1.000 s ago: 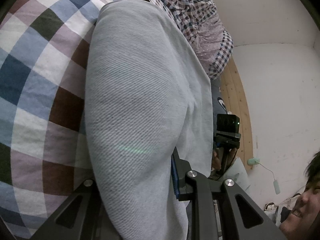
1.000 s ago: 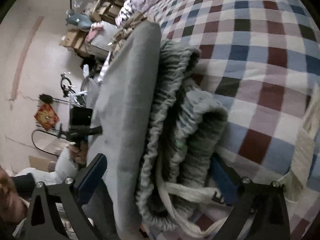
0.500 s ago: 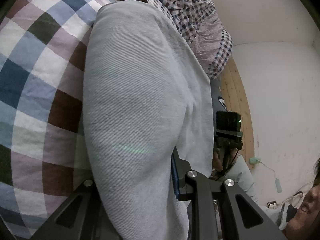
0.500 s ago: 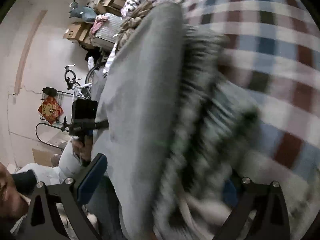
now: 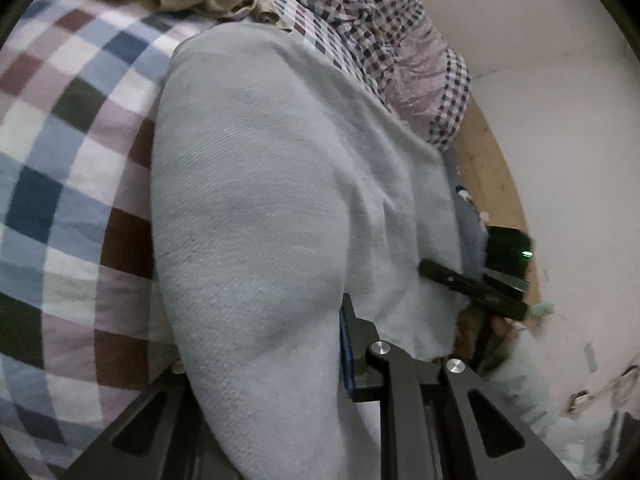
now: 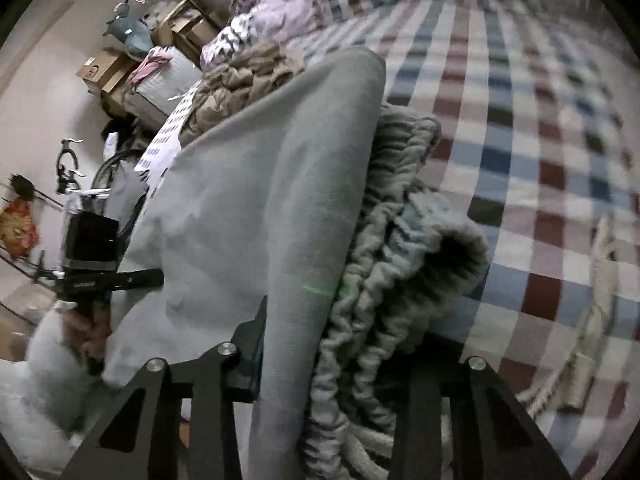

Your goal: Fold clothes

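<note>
Bed (image 6: pixel 540 128) covered by a checked sheet in white, blue, maroon, lilac and dark green squares. Lying directly on it: grey sweatpants (image 5: pixel 260 200), folded lengthwise, gathered elastic waistband (image 6: pixel 384 264) bunched at the near end with the white drawstring (image 6: pixel 588 332) trailing onto the sheet at the right. Past the far end of the sweatpants, a crumpled tan garment (image 6: pixel 244 76), touching or just beside them. Beside that, a small-checked shirt (image 5: pixel 360 12) in navy, maroon and white, heaped with a pale lilac fabric (image 5: pixel 420 76) near the bed's edge. Rest of the sheet to the right of the sweatpants bare, blurred toward the far end.
</note>
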`<state>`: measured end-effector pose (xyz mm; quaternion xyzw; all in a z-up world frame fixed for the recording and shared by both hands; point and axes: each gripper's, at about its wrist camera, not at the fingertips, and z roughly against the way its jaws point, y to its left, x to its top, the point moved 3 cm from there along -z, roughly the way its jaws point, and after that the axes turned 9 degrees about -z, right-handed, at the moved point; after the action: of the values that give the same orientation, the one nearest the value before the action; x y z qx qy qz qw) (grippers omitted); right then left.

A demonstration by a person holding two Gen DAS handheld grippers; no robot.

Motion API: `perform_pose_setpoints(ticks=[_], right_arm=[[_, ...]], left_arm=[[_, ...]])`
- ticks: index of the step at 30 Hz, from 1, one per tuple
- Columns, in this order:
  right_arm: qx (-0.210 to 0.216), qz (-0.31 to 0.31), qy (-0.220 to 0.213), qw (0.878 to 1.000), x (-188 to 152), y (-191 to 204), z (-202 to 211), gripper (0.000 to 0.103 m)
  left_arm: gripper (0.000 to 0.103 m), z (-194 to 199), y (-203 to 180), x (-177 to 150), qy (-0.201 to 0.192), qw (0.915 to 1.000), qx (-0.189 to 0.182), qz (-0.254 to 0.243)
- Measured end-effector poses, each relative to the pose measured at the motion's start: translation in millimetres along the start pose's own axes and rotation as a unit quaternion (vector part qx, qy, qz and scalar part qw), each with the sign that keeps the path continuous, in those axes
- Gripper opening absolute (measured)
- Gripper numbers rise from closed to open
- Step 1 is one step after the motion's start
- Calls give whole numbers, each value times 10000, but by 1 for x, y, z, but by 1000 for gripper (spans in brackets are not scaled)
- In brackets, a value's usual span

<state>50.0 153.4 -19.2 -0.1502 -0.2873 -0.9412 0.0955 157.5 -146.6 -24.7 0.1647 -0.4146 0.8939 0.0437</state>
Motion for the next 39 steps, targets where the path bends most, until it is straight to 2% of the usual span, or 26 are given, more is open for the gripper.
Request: perform_pose_setpoints(ticks=[6, 10, 14, 23, 29, 33, 36, 38, 39], right_arm=[[-129, 344, -579, 9976, -11, 51, 25, 38], [-85, 634, -1014, 9928, -17, 110, 31, 38], [166, 895, -1369, 9864, -21, 181, 20, 38], [1099, 834, -1634, 9769, -24, 356, -61, 38], [1463, 462, -1633, 9746, -28, 447, -127, 38], [1452, 177, -1601, 9762, -31, 480, -161, 38], [1315, 43, -1484, 9801, -31, 496, -200, 38], [1230, -119, -1316, 9836, -28, 495, -228, 38], [1183, -211, -1237, 9850, -28, 491, -240, 38]], left_arm=[[16, 39, -22, 11, -113, 9967, 634, -486], [16, 95, -19, 19, -318, 9920, 1029, -661], [16, 162, -6, 24, -438, 9832, 1570, -824], [17, 330, 64, 45, -305, 9540, 2823, -959], [17, 418, 116, 74, 69, 9349, 3251, -1421], [18, 440, 167, 102, 462, 9272, 3288, -1733], [19, 434, 203, 117, 699, 9248, 3251, -1847], [23, 422, 232, 116, 794, 9261, 3190, -1850], [31, 417, 248, 114, 858, 9269, 3169, -1820]])
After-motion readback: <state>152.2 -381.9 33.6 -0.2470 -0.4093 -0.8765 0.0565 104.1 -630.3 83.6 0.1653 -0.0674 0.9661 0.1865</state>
